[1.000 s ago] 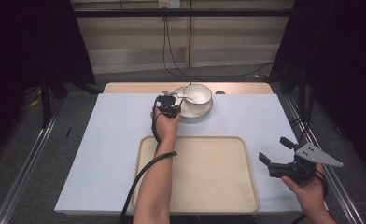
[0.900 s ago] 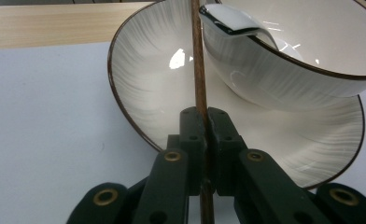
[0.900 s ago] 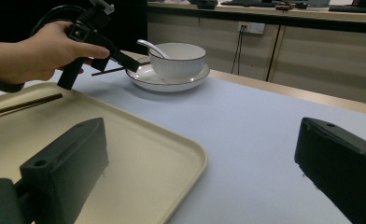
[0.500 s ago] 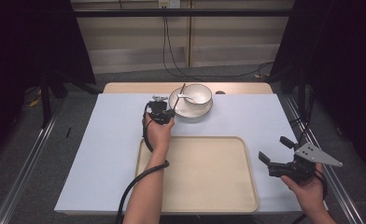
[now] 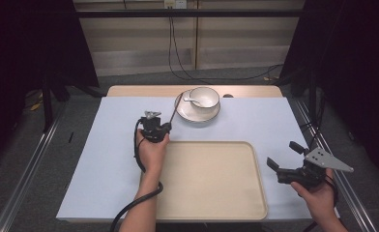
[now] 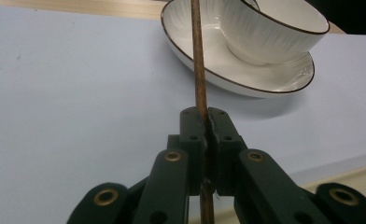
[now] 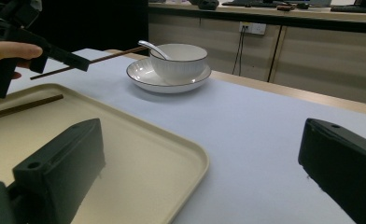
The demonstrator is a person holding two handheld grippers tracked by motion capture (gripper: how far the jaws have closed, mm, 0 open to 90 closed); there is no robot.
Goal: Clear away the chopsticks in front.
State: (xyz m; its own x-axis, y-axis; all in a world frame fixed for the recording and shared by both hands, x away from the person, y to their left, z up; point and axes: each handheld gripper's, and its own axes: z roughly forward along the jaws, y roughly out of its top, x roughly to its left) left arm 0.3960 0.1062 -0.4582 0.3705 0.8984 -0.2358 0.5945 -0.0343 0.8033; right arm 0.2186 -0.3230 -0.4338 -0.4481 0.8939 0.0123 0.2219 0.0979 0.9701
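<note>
White surface carries the tray point(image 5: 211, 193): one chopstick point(image 7: 22, 106) lies in it. Your left tool point(image 5: 154, 129) clamps the second chopstick point(image 6: 199, 70) beyond the tray, undelivered; right tool point(image 5: 286, 159) gapes empty.

A pale blue sheet point(image 5: 105, 159) is covering most of the wooden table point(image 5: 144, 90), whose bare edge is showing along the far side. Grey floor point(image 5: 71, 111) is lying around it, with metal rails point(image 5: 28, 169) running at both sides. Behind, black cables point(image 5: 175, 53) are hanging down a beige panelled wall point(image 5: 129, 43), and dark curtains point(image 5: 28, 48) are flanking it.
</note>
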